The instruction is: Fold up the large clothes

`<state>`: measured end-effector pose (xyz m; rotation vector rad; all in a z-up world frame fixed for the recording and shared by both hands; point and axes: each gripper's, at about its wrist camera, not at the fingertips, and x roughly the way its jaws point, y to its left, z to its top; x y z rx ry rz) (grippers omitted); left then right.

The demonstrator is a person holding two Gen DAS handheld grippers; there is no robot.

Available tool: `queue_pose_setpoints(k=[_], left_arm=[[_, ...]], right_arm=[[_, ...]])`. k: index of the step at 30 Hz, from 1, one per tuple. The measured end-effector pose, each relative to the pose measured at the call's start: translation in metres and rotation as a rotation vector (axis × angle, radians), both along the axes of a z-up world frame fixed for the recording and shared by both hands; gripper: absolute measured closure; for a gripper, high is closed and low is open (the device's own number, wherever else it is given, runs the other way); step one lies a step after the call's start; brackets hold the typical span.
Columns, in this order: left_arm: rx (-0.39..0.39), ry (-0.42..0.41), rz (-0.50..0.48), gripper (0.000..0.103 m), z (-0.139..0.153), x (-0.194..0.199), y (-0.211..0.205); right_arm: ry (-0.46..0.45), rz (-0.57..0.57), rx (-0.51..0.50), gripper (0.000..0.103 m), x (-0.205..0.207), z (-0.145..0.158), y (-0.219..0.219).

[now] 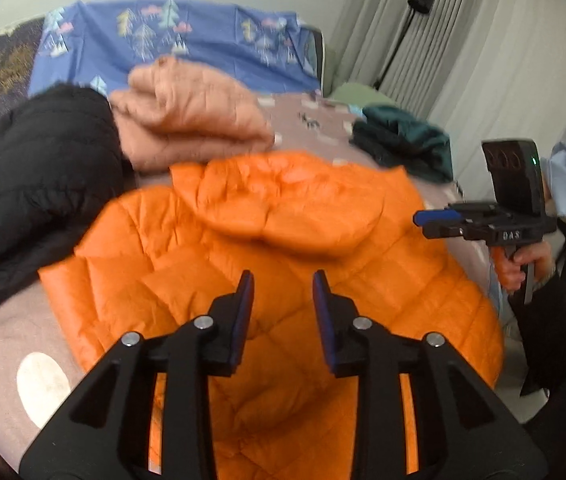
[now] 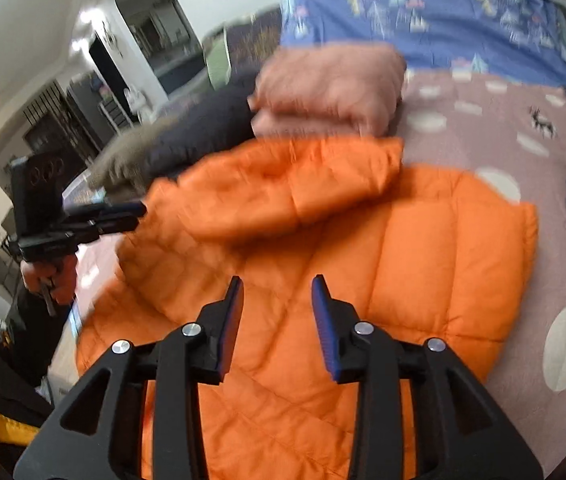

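Observation:
An orange quilted puffer jacket (image 1: 267,248) lies spread on the bed with its hood folded down over the back; it also shows in the right wrist view (image 2: 363,248). My left gripper (image 1: 281,280) hovers open and empty above the jacket's lower middle. My right gripper (image 2: 277,286) is open and empty above the jacket too. In the left wrist view the right gripper (image 1: 439,218) is at the jacket's right edge. In the right wrist view the left gripper (image 2: 123,212) is at the jacket's left edge.
A folded pink puffer jacket (image 1: 191,120) and a black jacket (image 1: 35,176) lie behind the orange one. A dark teal garment (image 1: 407,144) sits at the right. The bed has a mauve dotted sheet (image 2: 523,312) and a blue tree-print cover (image 1: 187,36). Curtains (image 1: 483,60) hang at the right.

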<state>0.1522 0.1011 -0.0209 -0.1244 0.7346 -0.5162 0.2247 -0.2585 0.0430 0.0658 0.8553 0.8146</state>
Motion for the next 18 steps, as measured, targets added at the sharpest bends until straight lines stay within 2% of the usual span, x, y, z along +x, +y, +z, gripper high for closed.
queue_pose_setpoints(k=[3,6,9,13,15,18], left_arm=[[-0.043,-0.054,0.052,0.081,0.024,0.021,-0.007],[-0.045,-0.039,0.082,0.088,0.027,0.052,-0.025],[-0.014,0.055,0.074,0.089,0.003,0.073,-0.045],[0.019,0.208,0.062,0.088,-0.045,0.077,-0.052],[0.01,0.251,0.051,0.089,-0.062,0.076,-0.051],[-0.01,0.264,0.051,0.089,-0.065,0.077,-0.048]], right_arm=[[-0.029,-0.037,0.058,0.074,0.018,0.014,0.015],[0.013,-0.088,0.046,0.078,0.043,0.006,0.036],[0.1,-0.101,-0.017,0.08,0.052,-0.028,0.054],[0.187,-0.117,-0.061,0.08,0.046,-0.066,0.052],[0.206,-0.121,-0.064,0.083,0.045,-0.075,0.051],[0.216,-0.129,-0.069,0.082,0.043,-0.073,0.051]])
